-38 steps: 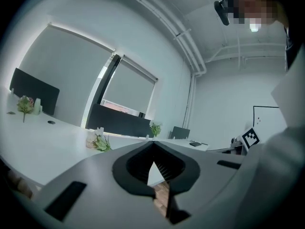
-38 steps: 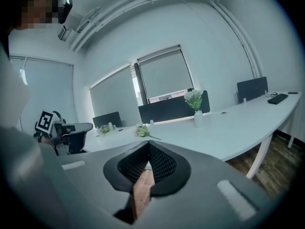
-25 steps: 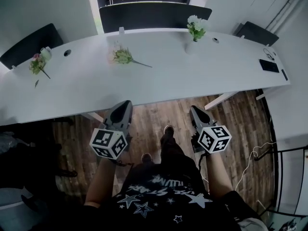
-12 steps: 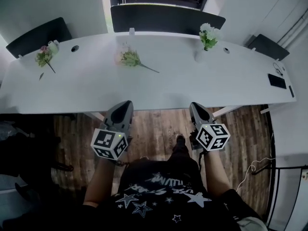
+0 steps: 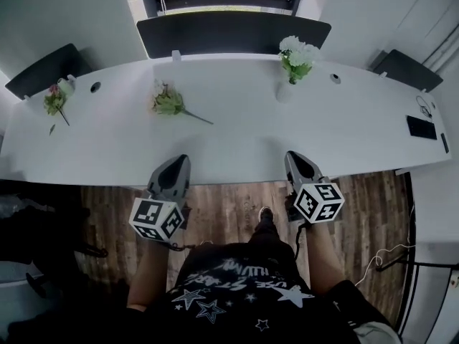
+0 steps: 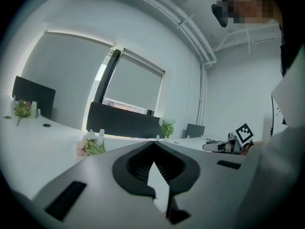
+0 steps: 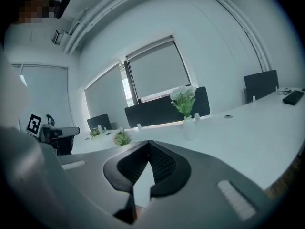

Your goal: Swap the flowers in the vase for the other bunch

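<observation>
A small white vase (image 5: 285, 92) stands on the long white desk (image 5: 237, 138), holding white flowers with green leaves (image 5: 296, 56); the right gripper view shows the vase (image 7: 189, 128) and its flowers (image 7: 183, 98) ahead. A loose bunch of pale flowers (image 5: 166, 102) lies on the desk to the left, also seen as a loose bunch (image 6: 89, 145) in the left gripper view. My left gripper (image 5: 178, 165) and right gripper (image 5: 295, 159) are both shut and empty, held at the desk's near edge, well short of the flowers.
A third small bunch of pink flowers (image 5: 54, 100) lies at the desk's far left by a small cup (image 5: 68, 84). A phone (image 5: 422, 127) lies at the right end. Dark partition screens (image 5: 233, 33) stand behind the desk. Wood floor is below.
Both grippers have moved forward with the person towards the desk, so their tips now reach its near edge. Both stay shut and empty.
</observation>
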